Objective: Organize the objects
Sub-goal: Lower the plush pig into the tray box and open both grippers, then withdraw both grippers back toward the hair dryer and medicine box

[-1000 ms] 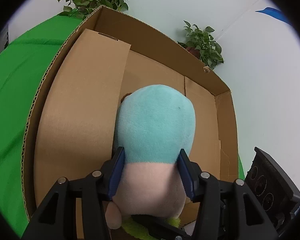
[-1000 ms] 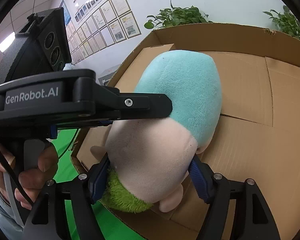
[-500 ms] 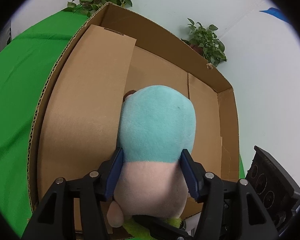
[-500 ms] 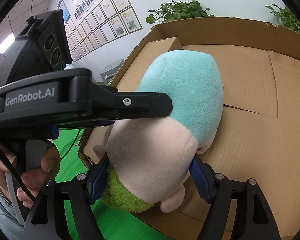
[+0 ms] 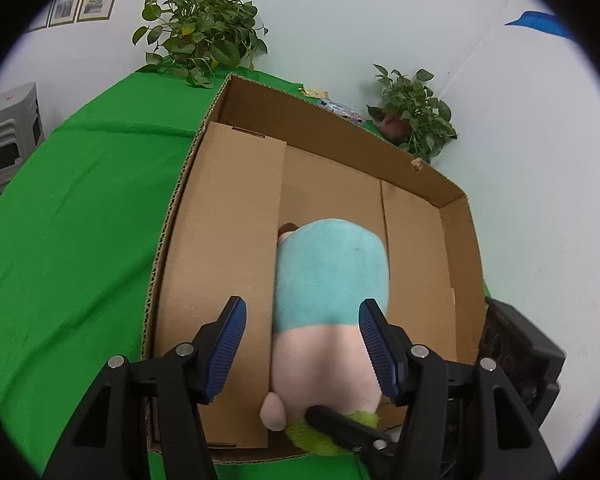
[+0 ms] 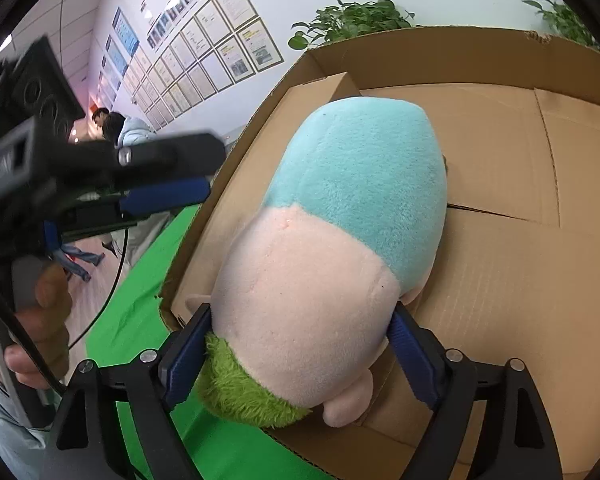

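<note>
Green-covered bench (image 5: 80, 220), cardboard box (image 5: 452, 196) on it. Plush toy (image 6: 340, 240) lying in box. My right gripper (image 6: 300, 344) fingers clamped on its peach end; left gripper (image 5: 300, 332) fingers spread, holding nothing. Placing step. Next: release right, back out.

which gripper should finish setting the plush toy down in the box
Right. The right gripper is clamped on the plush toy over the cardboard box, while the left gripper is open, its pads clear of the toy.
</note>
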The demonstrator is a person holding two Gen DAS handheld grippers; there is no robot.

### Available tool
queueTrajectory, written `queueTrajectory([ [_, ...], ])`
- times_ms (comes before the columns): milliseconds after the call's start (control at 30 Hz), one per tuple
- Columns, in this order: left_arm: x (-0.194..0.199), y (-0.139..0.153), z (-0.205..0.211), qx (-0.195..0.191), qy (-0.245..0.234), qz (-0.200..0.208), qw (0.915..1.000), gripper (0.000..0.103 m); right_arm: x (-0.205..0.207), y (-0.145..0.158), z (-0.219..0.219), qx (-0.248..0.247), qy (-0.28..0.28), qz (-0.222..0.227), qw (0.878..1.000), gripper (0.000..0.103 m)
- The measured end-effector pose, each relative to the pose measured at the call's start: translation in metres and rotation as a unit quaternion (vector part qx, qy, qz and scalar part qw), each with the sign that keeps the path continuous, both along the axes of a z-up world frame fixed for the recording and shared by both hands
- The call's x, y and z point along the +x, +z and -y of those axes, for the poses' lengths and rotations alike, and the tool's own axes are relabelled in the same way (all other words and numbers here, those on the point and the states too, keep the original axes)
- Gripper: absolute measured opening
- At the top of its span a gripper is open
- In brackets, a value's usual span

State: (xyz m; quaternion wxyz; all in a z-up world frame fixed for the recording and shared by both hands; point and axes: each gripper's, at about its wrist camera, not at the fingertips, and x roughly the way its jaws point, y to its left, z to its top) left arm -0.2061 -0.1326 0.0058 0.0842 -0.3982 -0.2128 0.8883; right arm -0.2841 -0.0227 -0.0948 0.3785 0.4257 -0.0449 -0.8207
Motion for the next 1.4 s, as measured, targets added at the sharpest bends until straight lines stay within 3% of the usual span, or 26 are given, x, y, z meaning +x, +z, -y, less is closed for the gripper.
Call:
queueTrajectory([
  [100,0.002,-0.003,-0.003,-0.012,-0.006,0.0,0.9999,0.058,0.0,0.005,-0.005,-0.008,-0.007,0.008,1.0,0.085],
  [233,0.01,0.002,-0.017,-0.062,-0.017,-0.03,0.9975,0.058,0.003,0.02,-0.012,-0.005,-0.018,-0.004,1.0,0.088],
  [367,0.029,0.018,-0.033,-0.125,-0.016,-0.082,0.9887,0.06,0.035,0.036,-0.037,0.014,-0.046,-0.034,0.998,0.103],
  [500,0.048,0.032,-0.047,-0.16,-0.002,-0.13,0.9785,0.08,0.062,0.055,-0.054,0.021,-0.089,-0.069,0.993,0.102],
  [567,0.059,0.037,-0.052,-0.173,0.008,-0.145,0.9743,0.08,0.08,0.063,-0.065,0.03,-0.119,-0.089,0.988,0.103],
  [633,0.069,0.039,-0.058,-0.183,0.016,-0.152,0.9712,0.08,0.106,0.069,-0.112,0.037,-0.134,-0.099,0.985,0.103],
  [733,0.088,0.039,-0.071,-0.208,0.045,-0.161,0.9638,0.08,0.149,0.08,-0.142,0.042,-0.141,-0.113,0.983,0.102],
  [900,0.116,0.037,-0.089,-0.221,0.063,-0.175,0.9573,0.08,0.223,0.087,-0.192,0.074,-0.184,-0.149,0.969,0.102],
  [1033,0.126,0.033,-0.103,-0.236,0.067,-0.175,0.9534,0.08,0.231,0.078,-0.205,0.058,-0.201,-0.133,0.969,0.102],
  [1267,0.139,0.03,-0.105,-0.219,0.086,-0.171,0.9569,0.08,0.211,0.053,-0.195,0.062,-0.204,-0.117,0.97,0.102],
  [1400,0.143,0.03,-0.109,-0.234,0.093,-0.17,0.9527,0.08,0.212,0.048,-0.192,0.069,-0.21,-0.114,0.969,0.102],
])
